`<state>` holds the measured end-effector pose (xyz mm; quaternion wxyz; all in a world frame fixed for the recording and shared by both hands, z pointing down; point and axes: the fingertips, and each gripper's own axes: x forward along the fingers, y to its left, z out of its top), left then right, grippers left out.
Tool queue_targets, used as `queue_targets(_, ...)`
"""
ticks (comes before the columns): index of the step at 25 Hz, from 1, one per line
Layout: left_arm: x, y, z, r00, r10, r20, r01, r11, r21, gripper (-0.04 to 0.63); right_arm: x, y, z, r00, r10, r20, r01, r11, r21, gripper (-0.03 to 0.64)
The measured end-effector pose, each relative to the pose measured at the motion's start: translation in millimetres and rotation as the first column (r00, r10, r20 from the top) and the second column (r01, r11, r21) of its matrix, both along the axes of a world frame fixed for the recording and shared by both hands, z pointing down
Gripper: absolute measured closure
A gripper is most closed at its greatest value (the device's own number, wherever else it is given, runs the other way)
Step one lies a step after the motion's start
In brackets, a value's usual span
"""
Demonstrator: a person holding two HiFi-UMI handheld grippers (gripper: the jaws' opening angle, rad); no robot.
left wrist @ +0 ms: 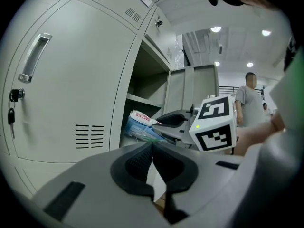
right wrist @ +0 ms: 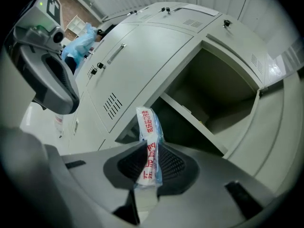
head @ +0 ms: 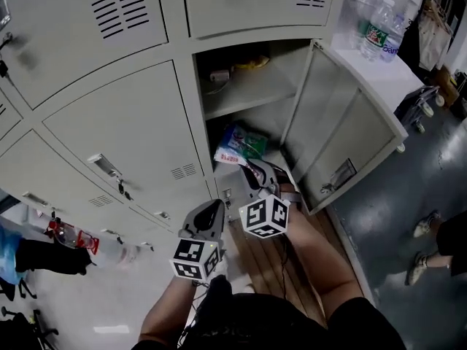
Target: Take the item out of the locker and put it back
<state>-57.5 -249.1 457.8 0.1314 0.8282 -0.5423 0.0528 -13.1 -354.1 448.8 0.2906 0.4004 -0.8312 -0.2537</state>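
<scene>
Two plastic bottles (head: pixel 381 26) stand upright on a white top (head: pixel 387 79), near its far edge. A yellow object (head: pixel 253 63) lies at the back of the upper shelf (head: pixel 248 90). Two shoes (head: pixel 423 226) rest on the grey floor (head: pixel 387 217), near its right edge. A bystander (left wrist: pixel 247 103) in a grey shirt stands beneath lit ceiling lights (left wrist: pixel 216 29).

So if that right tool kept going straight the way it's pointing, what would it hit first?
The right tool, shut on a packet, points into the open locker under its shelf. The packet leads, so it would likely meet the compartment's inside first; how deep that lies is unclear.
</scene>
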Motion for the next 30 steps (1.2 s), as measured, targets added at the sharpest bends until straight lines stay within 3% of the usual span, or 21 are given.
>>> queue_targets(15, -16.2, -47.6, 17.3, 0.999, 0.028, 0.019, -0.027, 0.999, -0.047, 0.589, -17.2, -83.8, 31.6, 0.997, 0.037, -0.060, -0.037, 0.999, 0.002, 0.541)
queue_targets(30, -26.3, -54.8, 27.3, 0.999, 0.024, 0.021, -0.023, 0.997, -0.070, 0.590, -25.3, -110.4, 64.8, 0.989, 0.040, -0.142, -0.048, 0.998, -0.047, 0.529)
